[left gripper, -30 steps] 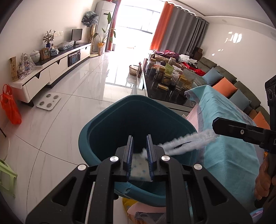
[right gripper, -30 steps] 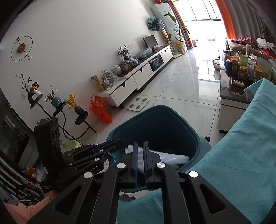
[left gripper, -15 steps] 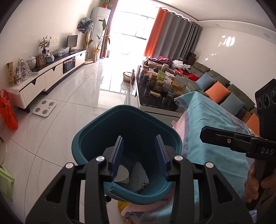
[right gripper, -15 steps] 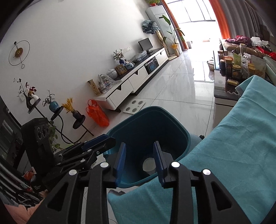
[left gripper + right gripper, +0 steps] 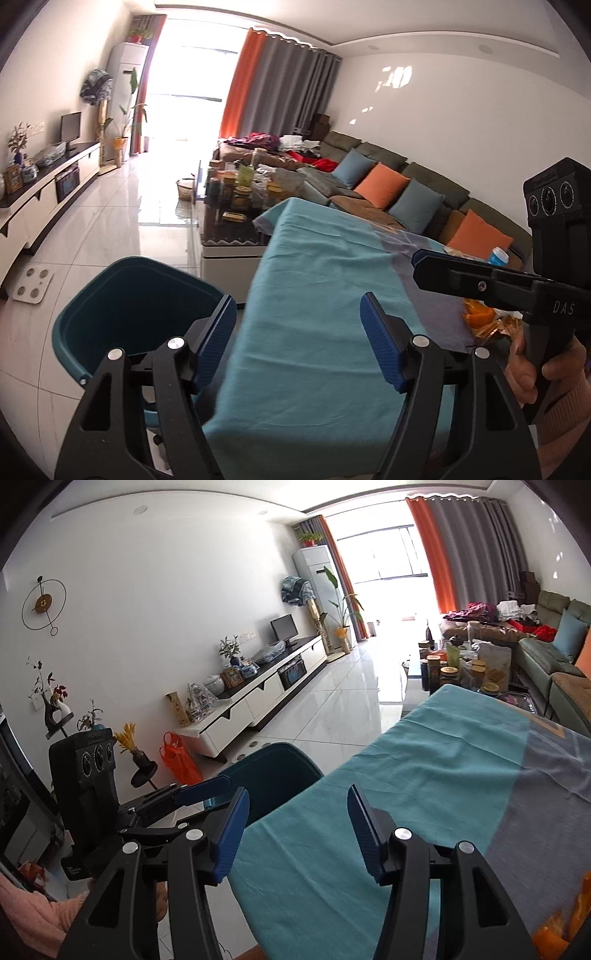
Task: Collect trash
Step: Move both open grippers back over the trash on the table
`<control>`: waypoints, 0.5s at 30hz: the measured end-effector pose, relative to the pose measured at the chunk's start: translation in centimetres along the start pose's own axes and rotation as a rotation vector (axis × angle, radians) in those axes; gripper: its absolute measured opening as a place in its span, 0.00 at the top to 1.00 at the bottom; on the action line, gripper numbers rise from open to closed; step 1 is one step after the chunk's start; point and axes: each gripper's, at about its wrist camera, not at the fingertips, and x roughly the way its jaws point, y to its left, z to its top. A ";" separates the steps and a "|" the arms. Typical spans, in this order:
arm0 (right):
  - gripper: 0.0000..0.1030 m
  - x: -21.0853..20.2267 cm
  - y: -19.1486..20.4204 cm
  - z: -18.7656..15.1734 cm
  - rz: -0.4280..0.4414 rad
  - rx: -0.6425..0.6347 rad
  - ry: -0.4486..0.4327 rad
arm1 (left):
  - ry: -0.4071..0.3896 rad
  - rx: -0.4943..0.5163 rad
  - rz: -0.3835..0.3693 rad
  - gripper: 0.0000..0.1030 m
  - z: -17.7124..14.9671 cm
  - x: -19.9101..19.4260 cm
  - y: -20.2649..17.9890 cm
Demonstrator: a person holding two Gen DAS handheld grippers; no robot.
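Since a second ago I have let go of the white foam scrap into the bin, spread both sets of jaws wide, and swung both cameras off the bin toward the table. My left gripper (image 5: 299, 338) hangs with its jaws well apart and nothing between them, above the near edge of the teal tablecloth (image 5: 314, 295). My right gripper (image 5: 297, 830) is the same: jaws apart, nothing held, over the cloth.

Just beside the table's near left edge stands the teal bin (image 5: 122, 306); from here I cannot see what lies inside it. The trash left to collect sits to the right on the cloth: orange peel pieces (image 5: 478, 314) with a crinkled wrapper (image 5: 495, 328) touching them, partly hidden under my right gripper in the left view, and only a blurred orange patch at the corner of the right view.

I judge the next step is a reach to that pile. To do it well I would keep the jaws wide, come down over 1 piece, and pinch the peel without snagging the cloth.

Counts: 2 grippers, 1 bin, 1 wrapper; the peel pieces are too blurred to count. Farther off, 1 cluttered coffee table (image 5: 236, 229), then the sofa with 5 cushions (image 5: 380, 179)
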 end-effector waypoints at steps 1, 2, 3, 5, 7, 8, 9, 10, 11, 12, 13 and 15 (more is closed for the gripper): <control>0.48 -1.0 -0.5 -0.3 -0.018 0.007 -0.012 | 0.003 0.017 -0.025 0.33 0.0 0.4 -1.3; 0.48 -2.1 -1.1 -0.6 -0.039 0.015 -0.024 | 0.008 0.030 -0.048 0.33 0.0 0.8 -2.3; 0.48 -3.1 -1.6 -1.0 -0.059 0.022 -0.034 | 0.015 0.046 -0.074 0.33 -0.1 1.2 -3.5; 0.48 -5.0 -2.7 -1.8 -0.099 0.042 -0.052 | 0.031 0.072 -0.126 0.33 -0.3 2.1 -5.9; 0.48 -6.9 -3.6 -2.8 -0.141 0.065 -0.068 | 0.048 0.092 -0.168 0.33 -0.5 2.9 -8.0; 0.48 -7.8 -4.1 -3.3 -0.157 0.077 -0.075 | 0.058 0.101 -0.196 0.33 -0.6 3.4 -9.2; 0.48 -8.6 -4.7 -3.7 -0.176 0.092 -0.082 | 0.066 0.109 -0.218 0.33 -0.9 3.8 -10.0; 0.48 -9.5 -5.3 -4.1 -0.198 0.107 -0.087 | 0.072 0.119 -0.234 0.33 -1.0 4.2 -11.1; 0.48 -10.3 -6.0 -4.6 -0.219 0.124 -0.093 | 0.079 0.130 -0.250 0.33 -1.3 4.6 -12.1; 0.48 -11.0 -6.6 -5.0 -0.236 0.139 -0.100 | 0.087 0.140 -0.274 0.33 -1.5 5.0 -13.1; 0.48 -11.8 -7.2 -5.4 -0.257 0.155 -0.109 | 0.096 0.150 -0.295 0.33 -1.7 5.3 -14.0; 0.48 -13.3 -8.4 -6.3 -0.292 0.188 -0.127 | 0.114 0.174 -0.331 0.33 -2.0 5.9 -15.9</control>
